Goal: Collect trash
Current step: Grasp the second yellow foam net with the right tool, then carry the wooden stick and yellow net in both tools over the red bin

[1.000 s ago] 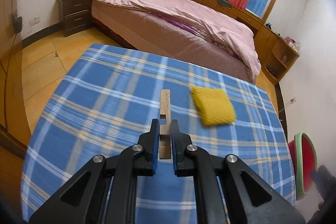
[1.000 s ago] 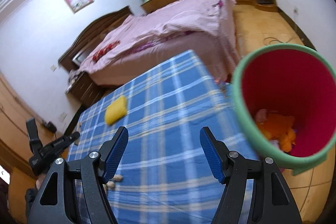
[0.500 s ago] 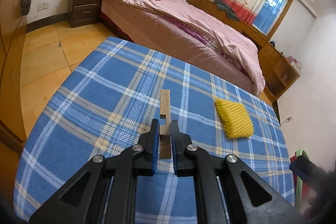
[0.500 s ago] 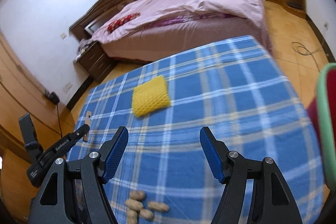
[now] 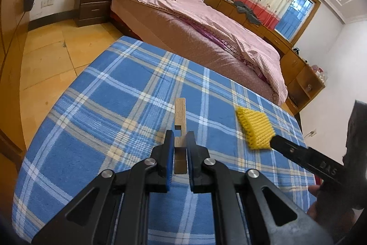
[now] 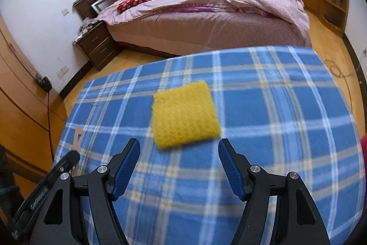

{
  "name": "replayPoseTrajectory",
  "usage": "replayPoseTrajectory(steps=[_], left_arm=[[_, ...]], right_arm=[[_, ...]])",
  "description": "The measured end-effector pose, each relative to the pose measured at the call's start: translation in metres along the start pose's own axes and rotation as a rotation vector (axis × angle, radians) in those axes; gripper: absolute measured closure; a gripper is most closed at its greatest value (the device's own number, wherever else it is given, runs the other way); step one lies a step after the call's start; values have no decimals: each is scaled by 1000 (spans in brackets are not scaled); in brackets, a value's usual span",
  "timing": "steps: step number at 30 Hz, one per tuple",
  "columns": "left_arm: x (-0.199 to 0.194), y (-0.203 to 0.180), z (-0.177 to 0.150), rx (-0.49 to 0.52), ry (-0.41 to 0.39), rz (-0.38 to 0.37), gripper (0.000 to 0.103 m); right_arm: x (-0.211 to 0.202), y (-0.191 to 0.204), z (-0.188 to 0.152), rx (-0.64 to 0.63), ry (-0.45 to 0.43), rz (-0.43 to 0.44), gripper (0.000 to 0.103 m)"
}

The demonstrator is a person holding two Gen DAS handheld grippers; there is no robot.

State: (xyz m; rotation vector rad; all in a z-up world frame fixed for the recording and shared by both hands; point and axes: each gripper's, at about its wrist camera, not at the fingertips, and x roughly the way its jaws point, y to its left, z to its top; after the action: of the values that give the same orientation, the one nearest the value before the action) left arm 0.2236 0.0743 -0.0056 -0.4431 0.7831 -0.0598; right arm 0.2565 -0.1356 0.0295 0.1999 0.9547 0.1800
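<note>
Only in the left wrist view is the wooden strip (image 5: 179,117) seen clamped by the left gripper (image 5: 179,141). The right gripper (image 6: 179,157), tilted downward, is held spread apart just short of the yellow sponge (image 6: 184,115) at the table's (image 6: 286,111) middle.

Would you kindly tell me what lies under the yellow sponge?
The yellow sponge lies flat on the blue plaid cloth. Only cloth shows around it; whatever is directly beneath is covered.
</note>
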Motion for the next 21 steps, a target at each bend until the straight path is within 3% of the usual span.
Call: replayPoseTrajectory(steps=[12, 18, 20, 21], left_arm=[[2, 7, 1, -28, 8, -2, 93], [-3, 8, 1, -43, 1, -22, 93], [-4, 8, 2, -45, -6, -30, 93], [-6, 7, 2, -43, -13, -33, 93]], right_arm=[[38, 24, 8, -124, -2, -121, 30], [40, 28, 1, -215, -4, -251, 64], [38, 24, 1, -219, -1, -290, 82], [36, 19, 1, -202, 0, -291, 84]])
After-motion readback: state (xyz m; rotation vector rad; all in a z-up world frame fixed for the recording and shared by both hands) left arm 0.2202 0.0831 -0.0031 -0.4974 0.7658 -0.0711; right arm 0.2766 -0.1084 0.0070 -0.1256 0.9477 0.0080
